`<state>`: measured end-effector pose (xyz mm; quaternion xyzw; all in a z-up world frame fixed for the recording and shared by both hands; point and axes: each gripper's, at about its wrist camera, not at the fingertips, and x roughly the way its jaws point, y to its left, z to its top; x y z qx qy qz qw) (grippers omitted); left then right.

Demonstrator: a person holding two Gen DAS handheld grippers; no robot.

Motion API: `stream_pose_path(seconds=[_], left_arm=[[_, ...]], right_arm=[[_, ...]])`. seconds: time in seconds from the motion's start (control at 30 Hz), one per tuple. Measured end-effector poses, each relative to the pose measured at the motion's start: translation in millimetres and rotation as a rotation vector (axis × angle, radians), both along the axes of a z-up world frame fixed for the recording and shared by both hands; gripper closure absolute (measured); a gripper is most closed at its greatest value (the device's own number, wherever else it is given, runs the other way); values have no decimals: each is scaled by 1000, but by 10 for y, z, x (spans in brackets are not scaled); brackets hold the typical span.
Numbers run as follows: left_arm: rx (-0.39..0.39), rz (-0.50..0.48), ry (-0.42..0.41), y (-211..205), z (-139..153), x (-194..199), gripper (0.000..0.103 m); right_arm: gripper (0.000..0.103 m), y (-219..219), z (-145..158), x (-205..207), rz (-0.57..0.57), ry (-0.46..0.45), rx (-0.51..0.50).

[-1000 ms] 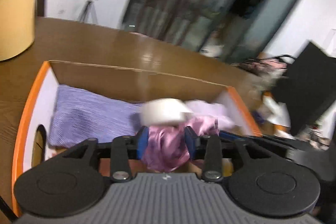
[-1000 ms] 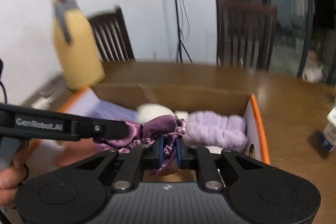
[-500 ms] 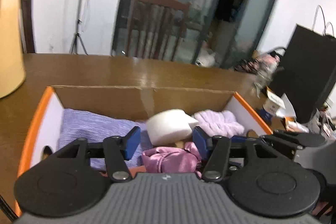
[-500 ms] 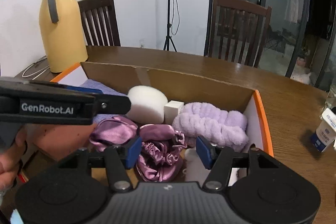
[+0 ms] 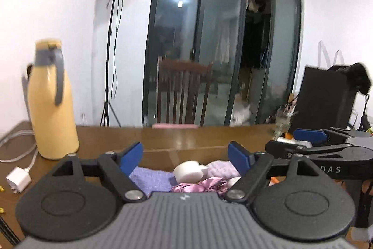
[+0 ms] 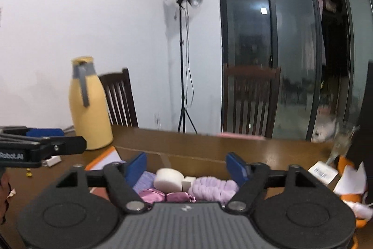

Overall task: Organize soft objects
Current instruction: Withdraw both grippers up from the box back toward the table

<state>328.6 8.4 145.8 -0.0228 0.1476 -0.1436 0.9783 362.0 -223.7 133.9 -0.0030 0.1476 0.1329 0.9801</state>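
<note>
Both grippers, left (image 5: 185, 155) and right (image 6: 186, 163), spread wide, jaws just opened, nothing between them. Satin cloth (image 6: 164, 196) lying in the box (image 6: 198, 159), before the sponge (image 6: 169, 180). Probably light, slippery, limp; best pinched at a bunched fold. Only right view showing the fluffy band (image 6: 213, 188) whole; only left showing the charger (image 5: 18, 179).

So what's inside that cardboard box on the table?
The cardboard box holds a white foam roll, a fluffy lilac headband, shiny pink satin fabric, and a purple towel. The gripper bodies hide the box's near part and floor.
</note>
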Motion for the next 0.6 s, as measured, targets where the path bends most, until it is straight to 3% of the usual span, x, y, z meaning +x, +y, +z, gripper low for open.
stream_pose_path(seconds=[0.13,0.33,0.6], left_arm=[[-22,3,-51,4,34,-472,17],[9,101,-99,144,-104,-1165,4],[17,188,-101,246,-565,-2028,0]], right_arm=[[17,-34,79,-382,-10,-64,-23],[12,-175,60,-1186,-11,-116,19],[7,-235,-435,-2152,-35,-158,14]])
